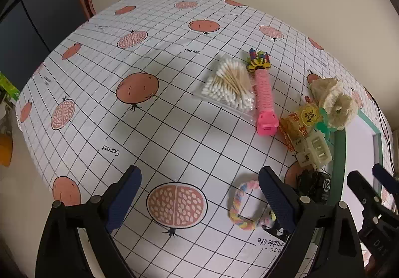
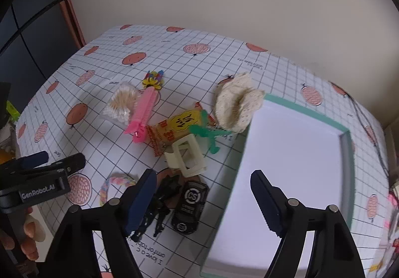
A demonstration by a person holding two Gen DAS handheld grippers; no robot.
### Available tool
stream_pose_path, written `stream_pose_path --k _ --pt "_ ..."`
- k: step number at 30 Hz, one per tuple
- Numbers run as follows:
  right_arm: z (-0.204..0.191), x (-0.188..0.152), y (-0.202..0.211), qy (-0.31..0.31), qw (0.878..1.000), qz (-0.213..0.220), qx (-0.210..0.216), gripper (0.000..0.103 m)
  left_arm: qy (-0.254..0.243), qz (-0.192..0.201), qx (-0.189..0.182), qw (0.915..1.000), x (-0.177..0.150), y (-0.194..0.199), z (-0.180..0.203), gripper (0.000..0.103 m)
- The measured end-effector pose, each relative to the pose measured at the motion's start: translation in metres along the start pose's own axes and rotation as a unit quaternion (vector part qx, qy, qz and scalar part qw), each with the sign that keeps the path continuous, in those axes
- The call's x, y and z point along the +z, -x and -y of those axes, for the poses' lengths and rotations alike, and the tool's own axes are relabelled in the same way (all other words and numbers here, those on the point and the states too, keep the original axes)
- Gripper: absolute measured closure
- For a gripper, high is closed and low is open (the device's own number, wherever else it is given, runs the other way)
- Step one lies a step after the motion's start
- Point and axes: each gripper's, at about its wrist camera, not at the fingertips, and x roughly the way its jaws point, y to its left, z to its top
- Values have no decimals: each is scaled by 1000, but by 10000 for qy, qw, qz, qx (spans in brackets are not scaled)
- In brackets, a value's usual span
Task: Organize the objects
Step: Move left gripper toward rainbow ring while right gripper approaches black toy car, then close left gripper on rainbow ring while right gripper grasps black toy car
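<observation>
Nothing sorted yet: the tray (image 2: 345,153) sits bare, the cotton swabs (image 1: 229,83), snack (image 2: 179,126) and clip (image 2: 187,156) wait outside, and both grippers (image 1: 199,199) (image 2: 203,199) gape, holding nothing.

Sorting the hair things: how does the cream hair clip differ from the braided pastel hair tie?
The cream hair clip is one pale colour, rigid and blocky; the braided pastel hair tie is pink, yellow and blue, soft, a flat open loop. The clip lies against the yellow snack packet; the tie lies apart, nearer the left claw. Both rest on the tablecloth, outside the tray.
</observation>
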Motion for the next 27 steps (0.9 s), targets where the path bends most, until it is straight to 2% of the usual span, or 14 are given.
stream_pose_path --k 3,5,7,9,11,15,21,27 --pt "0 -2 -7 28 9999 -88 78 26 63 -81 -69 9999 0 -7 -2 8" --pt "0 -4 -11 34 9998 -178 116 29 68 -163 -133 9998 0 -11 -2 19" --pt "2 -6 -15 -7 9996 -248 101 31 80 -263 -184 9995 -2 -15 -2 21" --pt "6 -8 -20 -124 9991 -359 169 37 114 -335 -155 9993 -3 -19 -3 21" --pt "9 -9 -23 -181 9987 -424 223 40 78 -365 -101 9993 -4 -21 -1 28" --pt "11 -12 -33 -291 9971 -610 342 52 46 -489 -271 9984 -7 -24 5 32" --pt "6 -15 -37 -237 9961 -757 382 64 -91 -636 -321 9974 -13 -25 20 43" --pt "3 -18 -44 -189 9946 -945 386 65 -160 -847 -388 9955 -15 -34 27 57"
